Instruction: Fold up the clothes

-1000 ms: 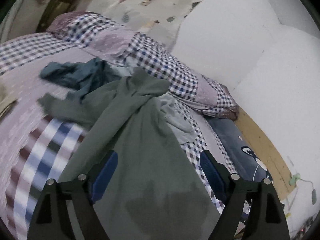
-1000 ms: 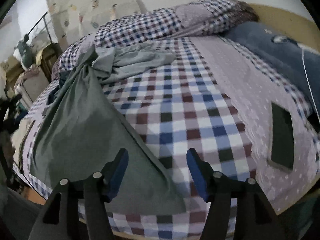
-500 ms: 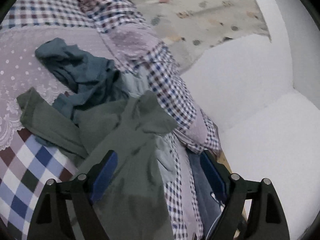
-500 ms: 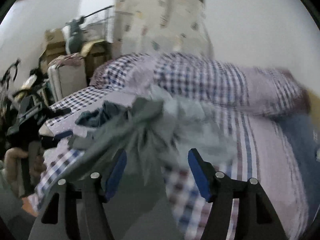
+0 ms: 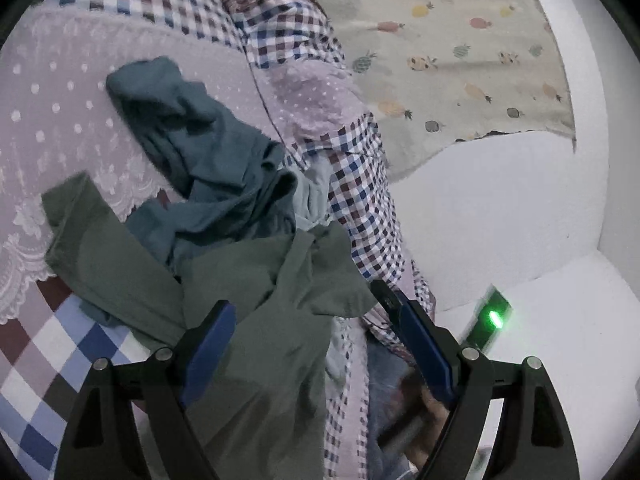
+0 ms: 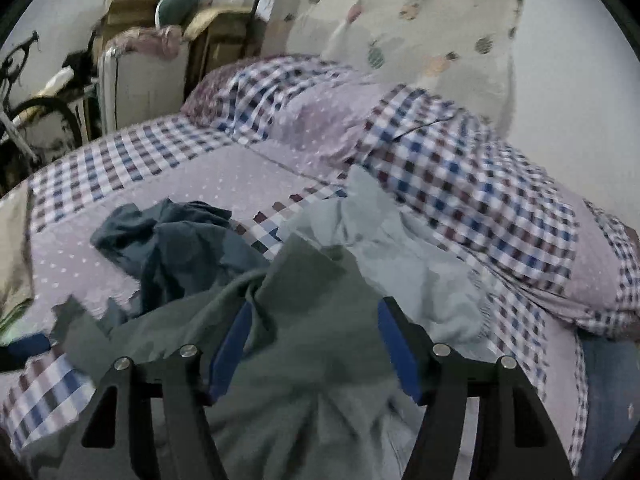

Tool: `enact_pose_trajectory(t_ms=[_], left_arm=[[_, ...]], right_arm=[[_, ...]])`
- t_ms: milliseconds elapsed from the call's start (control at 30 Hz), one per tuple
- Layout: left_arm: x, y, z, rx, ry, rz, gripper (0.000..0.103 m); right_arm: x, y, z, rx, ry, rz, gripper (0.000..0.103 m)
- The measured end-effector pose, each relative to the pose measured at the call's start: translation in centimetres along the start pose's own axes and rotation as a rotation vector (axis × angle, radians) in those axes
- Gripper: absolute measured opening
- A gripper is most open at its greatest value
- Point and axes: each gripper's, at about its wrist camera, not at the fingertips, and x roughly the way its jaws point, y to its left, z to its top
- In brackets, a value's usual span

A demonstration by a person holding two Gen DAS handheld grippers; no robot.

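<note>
- Your left tongs point(image 5: 308, 340) stand released, both blue pads wide apart, with the grey-green garment point(image 5: 280, 300) lying in the gap between them; no pad visibly presses the cloth
- Your right tongs point(image 6: 314, 356) are likewise released, pads apart, hovering over the same grey-green garment point(image 6: 304, 320); whether a pad touches the fabric, you cannot tell
- Left wrist view: the grey-green garment runs from 6 o'clock up to frame centre, one sleeve or flap stretched out toward 9 o'clock over the checked bed cover point(image 5: 48, 360)
- A crumpled dark teal garment point(image 5: 192, 148) lies at 10–11 o'clock of the grey-green one, touching it, on the lilac dotted panel of the bed
- A pale blue garment point(image 5: 314, 196) shows as a narrow strip at 12 o'clock, wedged between the teal piece and the checked quilt point(image 5: 360, 168) bunched along the bed's far side
- Right wrist view: the pale blue garment point(image 6: 400, 256) spreads at 1 o'clock of the tongs, its edge under or against the grey-green cloth; the teal garment point(image 6: 180, 240) sits at 10 o'clock
- A green light point(image 5: 495, 317) glows at 4 o'clock in the left view, against the white wall
- A printed curtain point(image 6: 420, 20) hangs at 12–1 o'clock behind the bed; a suitcase point(image 6: 140, 84) and cardboard boxes stand at 10–11 o'clock
</note>
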Motion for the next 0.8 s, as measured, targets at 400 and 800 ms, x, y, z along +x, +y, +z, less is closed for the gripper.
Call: enact_pose_trajectory(t_ms=[400,800], left_arm=[[1.7,1.9,0.0,-0.099,0.014,-0.023,0.087],[0.5,0.9,0.4,-0.067,-0.027,-0.069,0.087]], right_arm=[[8.9,-1.7,2.8,0.238,0.098,0.070,0.001],[-6.9,-4.0,5.6,0.217,-0.329,0.189,0.001]])
